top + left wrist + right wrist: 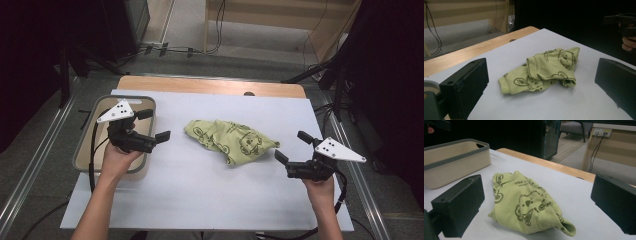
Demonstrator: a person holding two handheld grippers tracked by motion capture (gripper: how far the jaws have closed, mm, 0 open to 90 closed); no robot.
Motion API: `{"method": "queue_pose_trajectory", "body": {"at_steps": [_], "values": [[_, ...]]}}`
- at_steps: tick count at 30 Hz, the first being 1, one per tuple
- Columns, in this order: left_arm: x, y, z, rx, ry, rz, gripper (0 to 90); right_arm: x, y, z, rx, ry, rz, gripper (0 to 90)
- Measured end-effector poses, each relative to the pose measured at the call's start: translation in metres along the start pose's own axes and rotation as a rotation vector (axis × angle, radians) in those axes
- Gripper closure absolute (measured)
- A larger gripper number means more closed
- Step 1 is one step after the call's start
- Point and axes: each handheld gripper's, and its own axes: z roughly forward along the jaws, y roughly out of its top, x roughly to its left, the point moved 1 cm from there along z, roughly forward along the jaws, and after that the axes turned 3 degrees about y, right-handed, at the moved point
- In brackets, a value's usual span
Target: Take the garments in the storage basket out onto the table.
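A crumpled light-green garment [230,141] with dark cartoon prints lies in the middle of the white table cover [200,190]. My left gripper [154,125] hovers to its left, above the bin's right edge, jaws wide apart and empty. My right gripper [292,146] hovers to the garment's right, also open and empty. In the left gripper view the garment [541,71] lies ahead between the jaws, a short way off. The right gripper view shows the garment [526,202] close in front, between its jaws.
A beige bin with a grey rim [82,150] stands at the table's left edge, seen too in the right gripper view as the bin [454,161]. The wooden table edge [210,86] runs along the back. Cables and dark stands surround the table.
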Motion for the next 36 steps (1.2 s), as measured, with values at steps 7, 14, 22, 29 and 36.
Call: {"method": "queue_pose_trajectory", "body": {"at_steps": [7, 14, 22, 29, 36], "values": [[-0.002, -0.005, -0.009, -0.007, -0.003, 0.002, 0.0, 0.001, 0.001, -0.002, -0.006, -0.004, -0.004, 0.0], [-0.002, -0.012, -0.018, -0.017, 0.009, 0.005, 0.0, 0.001, 0.001, -0.002, -0.014, -0.008, 0.0, 0.0], [-0.005, -0.02, -0.022, -0.014, 0.015, 0.021, 0.0, 0.003, 0.001, -0.004, -0.012, -0.014, 0.002, 0.0], [-0.004, -0.024, -0.028, -0.034, 0.035, 0.023, 0.0, 0.003, 0.001, -0.005, -0.014, -0.019, -0.001, 0.0], [-0.005, -0.027, -0.031, -0.032, 0.046, 0.037, 0.0, 0.004, 0.0, -0.005, -0.01, -0.018, -0.007, 0.0]]}}
